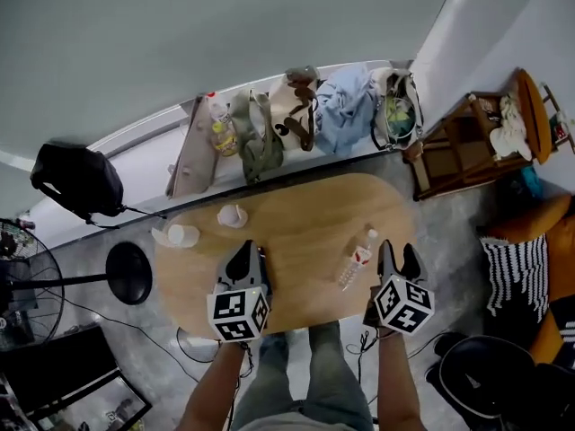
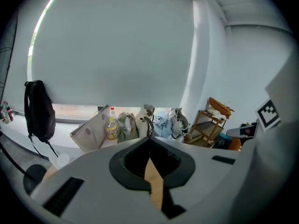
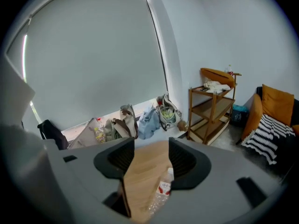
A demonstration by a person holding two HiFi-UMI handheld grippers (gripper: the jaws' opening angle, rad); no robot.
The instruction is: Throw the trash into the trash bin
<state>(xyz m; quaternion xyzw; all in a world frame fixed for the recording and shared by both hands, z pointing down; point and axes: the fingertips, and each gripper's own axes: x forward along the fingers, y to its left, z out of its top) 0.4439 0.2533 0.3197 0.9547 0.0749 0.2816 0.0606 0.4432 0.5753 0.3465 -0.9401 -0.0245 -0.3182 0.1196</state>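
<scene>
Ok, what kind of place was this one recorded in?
Most likely a lived-in room in a home, perhaps a living room: an oval wooden table, an orange sofa with a striped cushion, a wooden shelf unit and a row of bags.

Oval wooden counter (image 1: 296, 227) on grey floor (image 1: 449, 232). Pale blind (image 1: 225, 25) fills far wall (soft daylight through it). Bags (image 1: 346, 106) crowd low ledge (image 1: 144, 155). Wooden shelf unit (image 1: 458, 142) at right, orange sofa (image 1: 552, 241) with striped cushion (image 1: 514, 272) nearby. Black backpack (image 1: 79, 180) at left.
</scene>
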